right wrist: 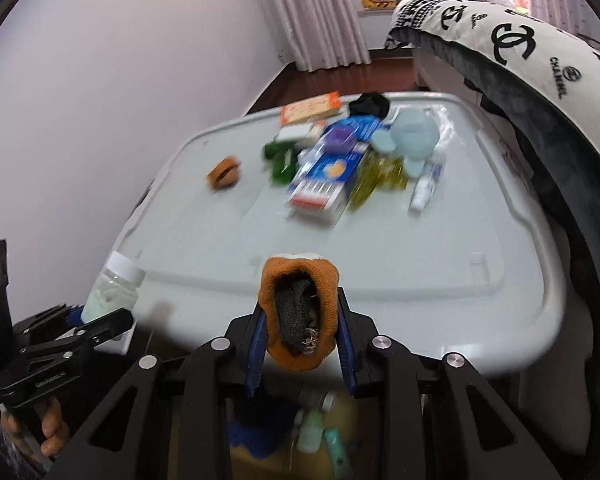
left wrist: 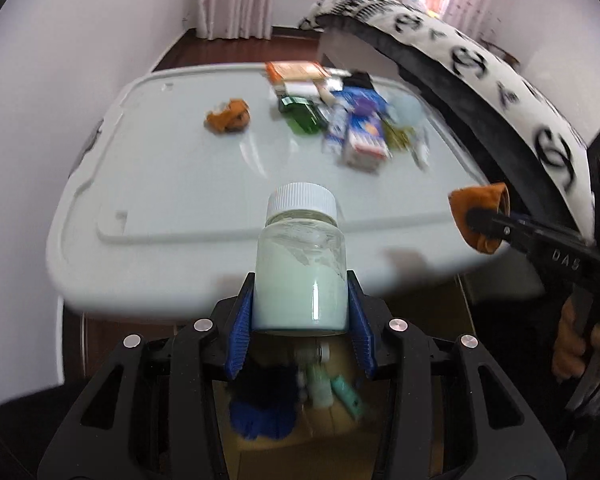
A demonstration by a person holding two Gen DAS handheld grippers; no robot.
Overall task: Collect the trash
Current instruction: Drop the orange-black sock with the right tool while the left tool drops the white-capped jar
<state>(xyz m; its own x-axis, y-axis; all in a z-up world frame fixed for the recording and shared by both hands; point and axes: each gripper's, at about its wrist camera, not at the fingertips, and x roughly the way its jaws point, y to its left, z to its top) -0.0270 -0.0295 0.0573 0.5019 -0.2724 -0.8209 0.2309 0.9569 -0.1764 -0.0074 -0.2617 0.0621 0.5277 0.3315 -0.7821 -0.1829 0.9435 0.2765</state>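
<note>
My left gripper [left wrist: 300, 300] is shut on a clear jar with a white cap [left wrist: 300, 264], part full of pale powder, held at the near edge of the white bin lid [left wrist: 172, 184]. The jar also shows in the right wrist view [right wrist: 112, 292]. My right gripper [right wrist: 300, 332] is shut on an orange knit sock [right wrist: 298, 312] with a dark lining; it also shows in the left wrist view [left wrist: 480, 216]. Both grippers hover over a cardboard box [right wrist: 340, 456] below that holds small bottles and blue cloth.
On the lid lie a second orange sock [left wrist: 228, 117], a green bottle [left wrist: 302, 116], a blue and white carton [right wrist: 324, 184], an orange packet [right wrist: 312, 108], a pale blue cup [right wrist: 414, 136] and a white tube [right wrist: 426, 184]. A patterned cushion [right wrist: 512, 48] is on the right.
</note>
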